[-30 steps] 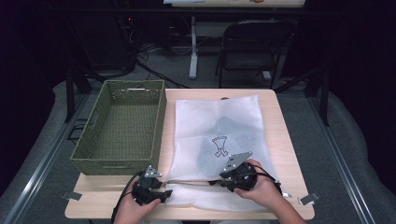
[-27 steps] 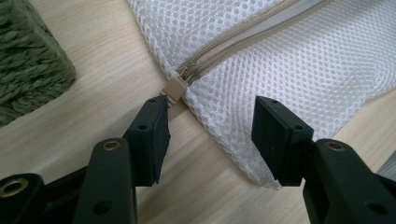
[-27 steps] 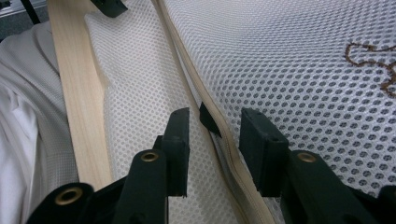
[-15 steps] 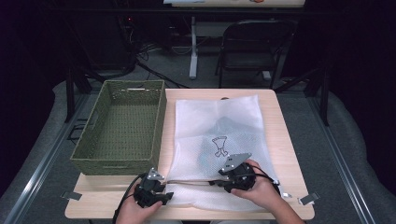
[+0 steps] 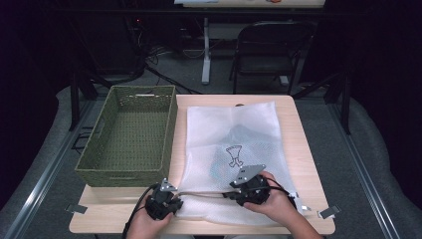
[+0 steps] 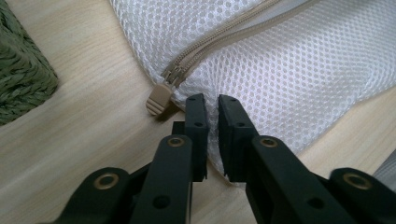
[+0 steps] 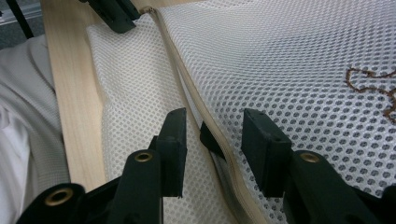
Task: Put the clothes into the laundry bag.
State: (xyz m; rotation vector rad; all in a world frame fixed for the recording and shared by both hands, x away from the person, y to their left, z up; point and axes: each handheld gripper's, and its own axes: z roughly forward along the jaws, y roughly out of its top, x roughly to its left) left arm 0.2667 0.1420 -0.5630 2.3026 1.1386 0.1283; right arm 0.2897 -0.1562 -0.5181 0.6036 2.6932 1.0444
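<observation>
The white mesh zip bag (image 5: 234, 149) lies on the table, right of the green woven basket (image 5: 130, 134). The left gripper (image 6: 211, 105) has just closed, pinching the bag's near-left corner by the tan zipper pull (image 6: 158, 99). The right gripper (image 7: 212, 128) stands wide over the zipper. Next, I think, it must grab hold there.

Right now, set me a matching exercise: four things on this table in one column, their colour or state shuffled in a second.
Things:
1. basket
2. mesh bag
3. left gripper
4. right gripper

States:
A. white, lying flat, zipper along its near edge
B. jaws apart, astride the zipper
C. green, woven
D. jaws pinched on the bag's corner by the zipper pull

Pairs: 1-C, 2-A, 3-D, 4-B
</observation>
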